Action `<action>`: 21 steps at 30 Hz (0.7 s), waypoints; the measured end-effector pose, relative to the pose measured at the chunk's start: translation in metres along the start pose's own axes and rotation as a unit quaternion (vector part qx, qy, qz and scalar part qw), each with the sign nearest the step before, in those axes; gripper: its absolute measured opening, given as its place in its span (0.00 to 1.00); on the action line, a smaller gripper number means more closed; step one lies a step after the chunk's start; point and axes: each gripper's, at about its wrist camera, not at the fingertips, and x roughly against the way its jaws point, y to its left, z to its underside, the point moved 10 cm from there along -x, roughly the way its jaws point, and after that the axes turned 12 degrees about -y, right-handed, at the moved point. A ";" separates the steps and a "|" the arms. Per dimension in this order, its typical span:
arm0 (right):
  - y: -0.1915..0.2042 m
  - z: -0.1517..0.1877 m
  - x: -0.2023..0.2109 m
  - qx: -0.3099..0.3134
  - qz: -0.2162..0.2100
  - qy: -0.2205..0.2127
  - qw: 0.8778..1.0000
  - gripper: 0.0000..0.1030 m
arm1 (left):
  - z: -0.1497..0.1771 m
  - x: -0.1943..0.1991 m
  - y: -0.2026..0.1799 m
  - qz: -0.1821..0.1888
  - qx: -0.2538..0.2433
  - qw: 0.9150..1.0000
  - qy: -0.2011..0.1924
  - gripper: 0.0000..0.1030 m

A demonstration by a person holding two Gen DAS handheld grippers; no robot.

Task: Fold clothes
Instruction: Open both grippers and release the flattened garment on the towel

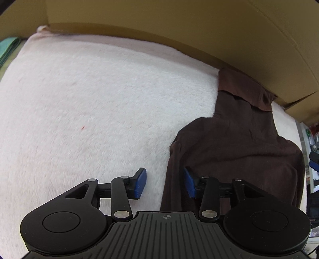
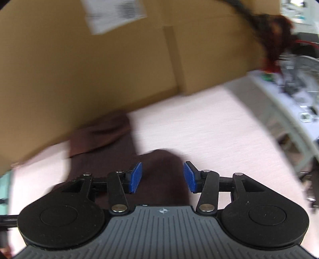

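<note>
Left gripper (image 1: 165, 182): nearest the left wrist camera, two blue pads (image 1: 141, 183) standing apart, nothing clamped between them. It hangs over the left edge of the garment.

Right gripper (image 2: 162, 177): two blue pads (image 2: 135, 177) likewise apart and empty, with dark cloth showing below the gap.

One brown garment (image 1: 235, 151) lies flat on one white fleecy blanket (image 1: 89, 99), toward the blanket's right side in the left wrist view. Its folded collar (image 1: 245, 93) touches the cardboard at the far edge.

Cardboard boxes (image 2: 79, 69) stand along the far side of the blanket; the count is uncertain. One white label (image 2: 115, 14) is stuck on a box; its print is too blurred to read.

One strip of green cloth (image 1: 9, 49) shows at the far left. A cluttered white table (image 2: 289, 99) stands to the right, contents indistinct.
</note>
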 end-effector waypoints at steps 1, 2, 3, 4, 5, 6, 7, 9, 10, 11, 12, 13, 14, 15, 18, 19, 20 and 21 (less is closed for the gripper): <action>0.021 0.006 -0.001 0.005 -0.033 0.013 0.999 0.51 | 0.004 0.003 0.000 0.001 -0.001 1.000 0.003 0.55; 0.042 0.013 -0.004 0.009 -0.066 0.030 0.997 0.51 | 0.007 0.006 -0.001 0.001 -0.005 1.000 0.005 0.55; 0.064 0.022 -0.008 0.012 -0.098 0.049 0.994 0.51 | 0.011 0.009 -0.002 0.001 -0.011 1.000 0.007 0.55; 0.085 0.032 -0.013 0.012 -0.128 0.070 0.989 0.51 | 0.015 0.012 -0.005 0.001 -0.019 1.000 0.008 0.55; 0.104 0.040 -0.019 0.008 -0.152 0.091 0.984 0.51 | 0.020 0.015 -0.008 0.001 -0.028 1.000 0.010 0.56; 0.122 0.048 -0.026 0.002 -0.172 0.111 0.979 0.51 | 0.026 0.018 -0.011 0.003 -0.038 0.999 0.014 0.58; 0.137 0.056 -0.034 -0.002 -0.188 0.131 0.973 0.51 | 0.031 0.020 -0.014 0.004 -0.047 0.999 0.016 0.59; 0.164 0.069 -0.050 -0.001 -0.205 0.166 0.964 0.51 | 0.043 0.025 -0.018 0.004 -0.063 0.998 0.022 0.66; 0.176 0.073 -0.058 0.001 -0.209 0.180 0.961 0.51 | 0.050 0.027 -0.019 0.002 -0.068 0.997 0.026 0.67; 0.188 0.078 -0.065 0.004 -0.214 0.194 0.957 0.51 | 0.057 0.028 -0.020 0.001 -0.072 0.997 0.030 0.68; 0.199 0.083 -0.070 0.008 -0.221 0.208 0.953 0.51 | 0.064 0.030 -0.019 -0.003 -0.075 0.997 0.035 0.68; 0.209 0.088 -0.072 0.015 -0.227 0.220 0.949 0.51 | 0.071 0.031 -0.017 -0.007 -0.076 0.996 0.040 0.68; 0.217 0.094 -0.073 0.025 -0.231 0.233 0.944 0.51 | 0.076 0.034 -0.017 -0.008 -0.078 0.996 0.041 0.69; 0.224 0.101 -0.073 0.037 -0.233 0.247 0.940 0.53 | 0.082 0.037 -0.016 -0.009 -0.081 0.996 0.040 0.69; 0.242 0.120 -0.076 0.081 -0.225 0.277 0.930 0.55 | 0.094 0.043 -0.018 -0.011 -0.094 0.994 0.044 0.69; 0.247 0.127 -0.076 0.094 -0.225 0.288 0.926 0.55 | 0.096 0.045 -0.018 -0.014 -0.096 0.994 0.044 0.69; 0.249 0.135 -0.074 0.108 -0.220 0.296 0.923 0.55 | 0.099 0.046 -0.018 -0.016 -0.098 0.994 0.044 0.69; 0.250 0.141 -0.074 0.122 -0.210 0.301 0.922 0.55 | 0.100 0.048 -0.018 -0.018 -0.099 0.994 0.042 0.67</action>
